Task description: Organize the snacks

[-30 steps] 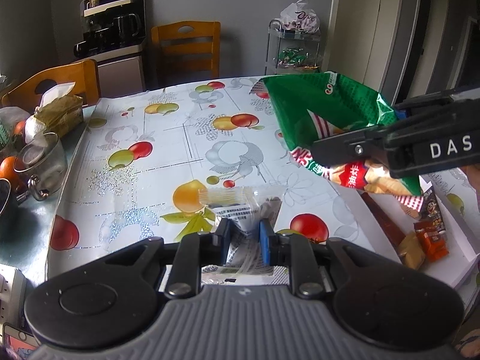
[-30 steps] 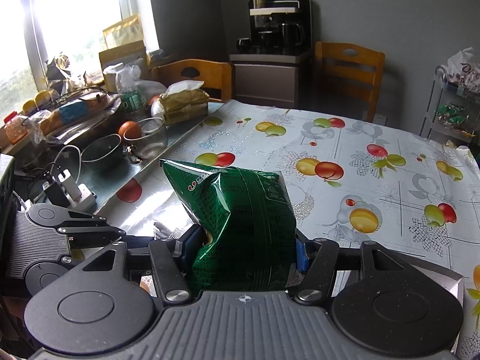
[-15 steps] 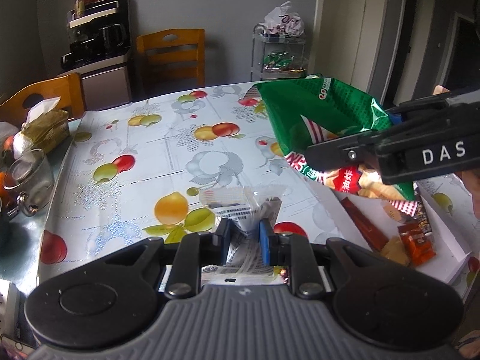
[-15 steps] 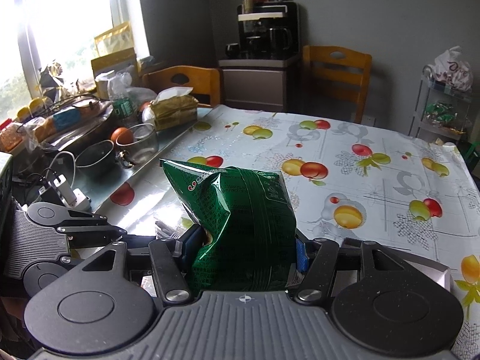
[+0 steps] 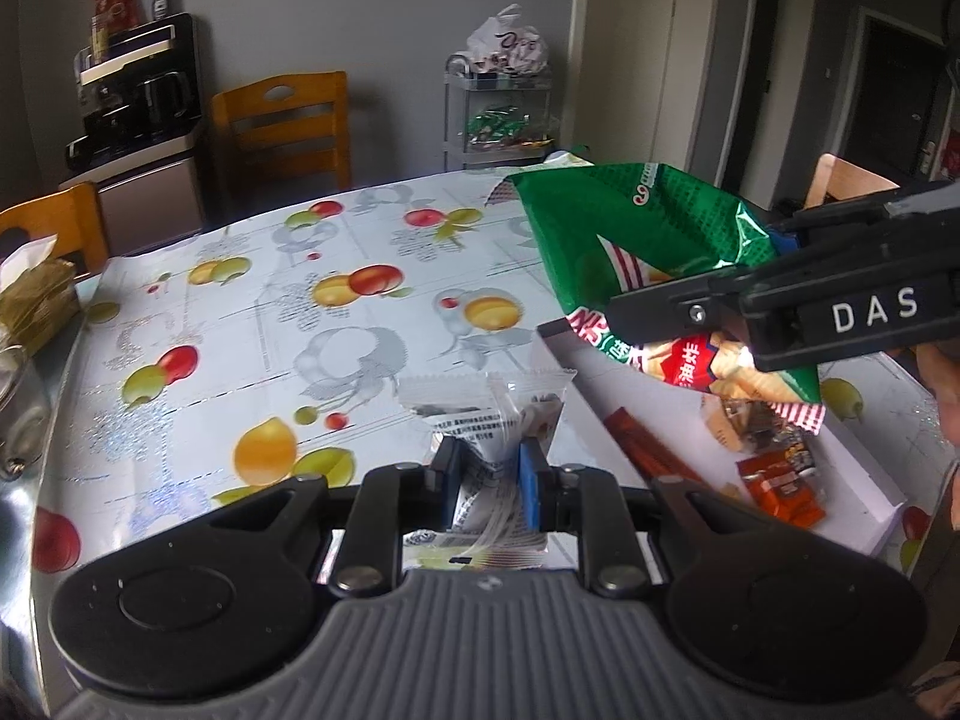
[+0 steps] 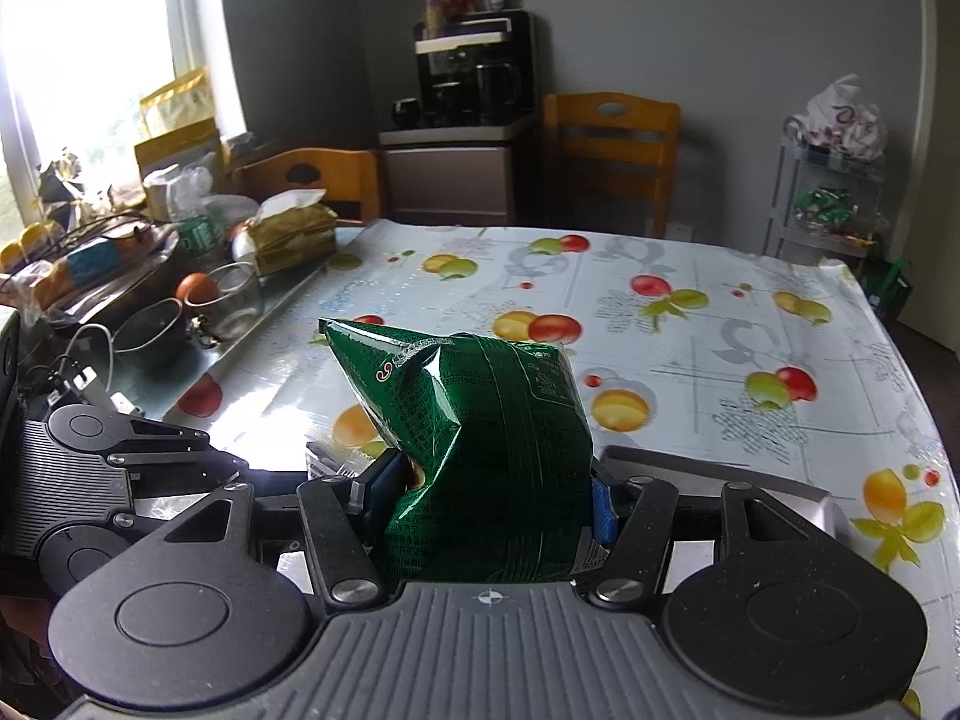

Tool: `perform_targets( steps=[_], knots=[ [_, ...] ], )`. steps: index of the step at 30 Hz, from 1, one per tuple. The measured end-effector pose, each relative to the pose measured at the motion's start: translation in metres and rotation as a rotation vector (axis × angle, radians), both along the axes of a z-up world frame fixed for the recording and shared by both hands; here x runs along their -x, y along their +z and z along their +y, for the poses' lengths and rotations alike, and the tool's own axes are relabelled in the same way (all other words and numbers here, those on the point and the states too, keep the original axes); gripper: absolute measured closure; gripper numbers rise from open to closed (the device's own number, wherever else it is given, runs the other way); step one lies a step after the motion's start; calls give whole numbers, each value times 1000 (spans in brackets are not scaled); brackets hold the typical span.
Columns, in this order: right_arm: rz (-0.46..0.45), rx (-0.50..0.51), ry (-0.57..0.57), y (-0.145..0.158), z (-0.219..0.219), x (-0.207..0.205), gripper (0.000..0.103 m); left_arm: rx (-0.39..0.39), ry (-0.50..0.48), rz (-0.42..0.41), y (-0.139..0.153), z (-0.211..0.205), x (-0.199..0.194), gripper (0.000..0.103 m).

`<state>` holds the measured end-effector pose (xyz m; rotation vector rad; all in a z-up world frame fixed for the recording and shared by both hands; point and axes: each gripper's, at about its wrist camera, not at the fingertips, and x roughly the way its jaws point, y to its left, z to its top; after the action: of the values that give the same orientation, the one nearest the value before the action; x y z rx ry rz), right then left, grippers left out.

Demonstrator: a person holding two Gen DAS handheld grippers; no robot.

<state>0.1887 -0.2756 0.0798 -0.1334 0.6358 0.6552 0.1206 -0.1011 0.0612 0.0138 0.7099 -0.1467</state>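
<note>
Fruit-print tabletop (image 5: pixel 252 324), both hand-held grippers loaded above it.

Left hand-held gripper (image 5: pixel 489 468) is clenched on a clear snack packet (image 5: pixel 480 414), its long axis running away along the fingers; right hand-held gripper (image 6: pixel 486 498) grips a green chip bag (image 6: pixel 480 432), standing upright between the pads. A white tray (image 5: pixel 864 480) holding small snacks lies to the right of the left gripper and under the chip bag, so the right hand is nearer. Since a second ago both hands have swung sideways, the view panning right; the grips are unchanged.
</note>
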Motion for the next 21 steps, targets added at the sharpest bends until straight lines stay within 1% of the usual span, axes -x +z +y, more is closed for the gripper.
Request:
perform_targets(
  steps=[21],
  knots=[
    [18,2,-161,-11,-61,-6,43,-2,-182,4,-1,-61,-19,86]
  ],
)
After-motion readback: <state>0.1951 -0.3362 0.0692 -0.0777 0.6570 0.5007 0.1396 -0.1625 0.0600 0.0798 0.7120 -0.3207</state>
